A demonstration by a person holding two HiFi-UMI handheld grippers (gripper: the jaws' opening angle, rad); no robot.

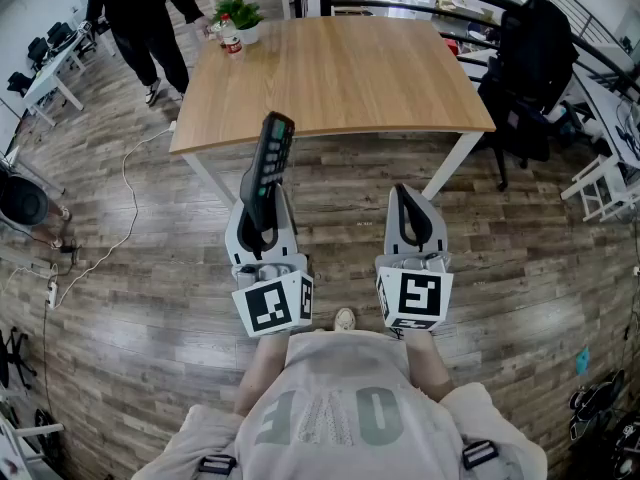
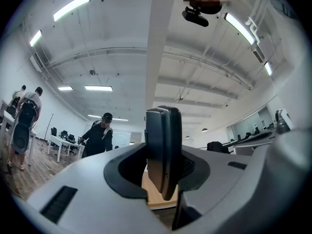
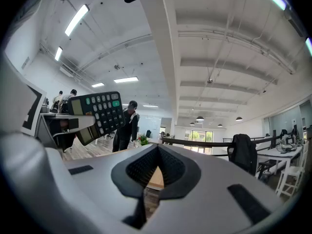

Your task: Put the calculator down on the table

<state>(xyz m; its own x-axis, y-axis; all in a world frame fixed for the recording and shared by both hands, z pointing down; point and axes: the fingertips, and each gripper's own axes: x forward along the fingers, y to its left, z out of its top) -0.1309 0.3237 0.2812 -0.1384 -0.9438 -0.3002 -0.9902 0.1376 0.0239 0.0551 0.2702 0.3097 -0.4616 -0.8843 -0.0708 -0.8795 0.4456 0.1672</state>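
Far off to the left of the left gripper [image 1: 262, 223], a person in black [image 1: 140, 18] stands on the wood floor by the table's far left corner, and a thin white cable [image 1: 125, 198] trails over the boards between that person and the gripper. The left gripper pinches the calculator [image 1: 272, 158] by its lower end. In the left gripper view the jaws press on both faces of the calculator, which stands on edge between them and rises well past their tips. Seen from the right gripper view, its keypad faces right, toward the right gripper [image 1: 415, 223]. The calculator is up in the air, not resting on anything; in the head view its far end shows against the near edge of the wooden table [image 1: 330, 78], which lies ahead of both grippers. On the table's far left corner, beyond the left gripper, sit a small potted plant [image 1: 240, 13] and a bottle [image 1: 231, 40] just beside it. The right gripper hovers just to the right of the left one, level with it, its jaws pressed together with nothing between them. Farther right, past the table's right edge, stands a black chair [image 1: 530, 68] draped with dark clothing.
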